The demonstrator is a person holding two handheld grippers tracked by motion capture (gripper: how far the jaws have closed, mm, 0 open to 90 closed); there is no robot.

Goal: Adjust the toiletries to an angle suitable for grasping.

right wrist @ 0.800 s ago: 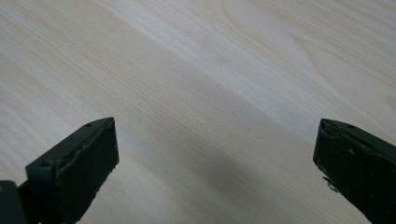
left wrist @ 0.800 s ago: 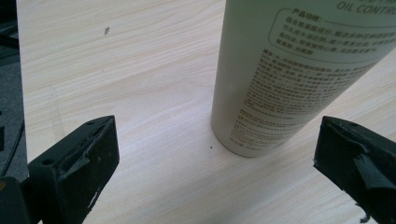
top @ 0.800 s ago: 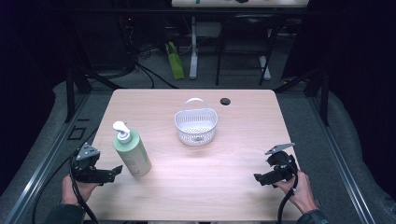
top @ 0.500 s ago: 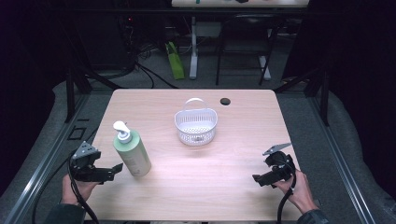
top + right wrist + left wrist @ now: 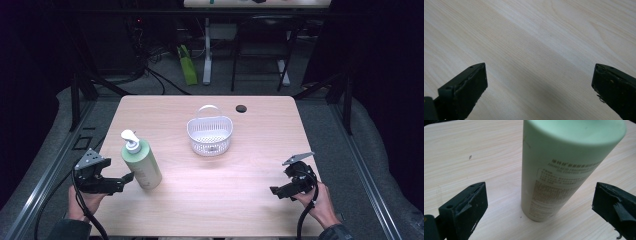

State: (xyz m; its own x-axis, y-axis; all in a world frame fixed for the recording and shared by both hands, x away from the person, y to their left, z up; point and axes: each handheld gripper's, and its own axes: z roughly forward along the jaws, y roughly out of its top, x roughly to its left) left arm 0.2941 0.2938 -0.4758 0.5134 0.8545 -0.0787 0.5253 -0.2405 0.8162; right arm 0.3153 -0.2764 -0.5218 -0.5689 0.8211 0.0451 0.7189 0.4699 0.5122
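One pump bottle [image 5: 141, 164] and one white basket [image 5: 210, 135] are being left standing; both the left gripper [image 5: 120, 181] and right gripper [image 5: 276, 191] are being held spread, grasping nothing.

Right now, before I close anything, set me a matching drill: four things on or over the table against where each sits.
Things:
1. green pump bottle
2. white basket
3. small black disc
4. right gripper

Places:
A. far edge of the table, right of the basket's handle
B. near right corner, open over bare wood
C. near left, upright just ahead of the open left gripper
D. middle of the table, toward the far side

Pairs: 1-C, 2-D, 3-A, 4-B
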